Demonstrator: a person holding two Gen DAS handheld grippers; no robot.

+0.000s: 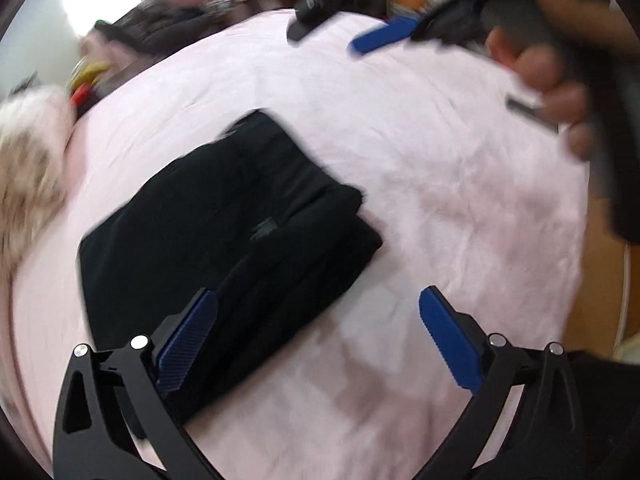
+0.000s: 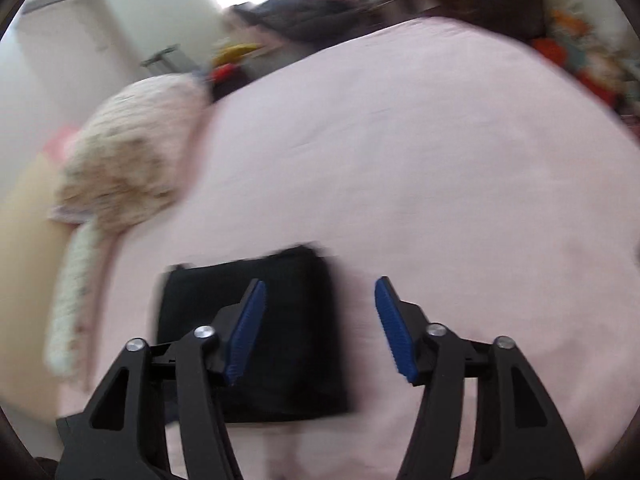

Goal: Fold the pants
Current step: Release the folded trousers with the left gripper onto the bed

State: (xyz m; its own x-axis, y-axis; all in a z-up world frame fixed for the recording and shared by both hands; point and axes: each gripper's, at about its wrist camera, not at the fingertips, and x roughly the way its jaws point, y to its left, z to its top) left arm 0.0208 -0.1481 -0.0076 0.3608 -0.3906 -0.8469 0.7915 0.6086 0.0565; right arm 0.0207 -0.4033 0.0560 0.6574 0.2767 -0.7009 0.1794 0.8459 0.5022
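In the left wrist view, the left gripper (image 1: 318, 336) hung above the bed with its fingers spread wide and nothing between them. The pants (image 1: 224, 236), black, lay already folded into a compact stack on the pink sheet (image 1: 440, 184), partly under the left finger. The right gripper (image 1: 344, 34) showed at the top edge, held in the person's hand (image 1: 556, 88); blur hid whether it was empty there. In the right wrist view, the right gripper (image 2: 320, 328) stood parted and empty over the pants (image 2: 280, 340), which lay flat below it. The cloth looked soft, light and limp, likely to sag if lifted at one corner; the layered folded edge seemed the soundest place to pinch. The pink sheet (image 2: 440, 160) was smooth, faintly creased and yielding. A floral pillow (image 2: 132, 152) lay at the left, and blurred clutter (image 2: 312, 20) lined the far side of the room.
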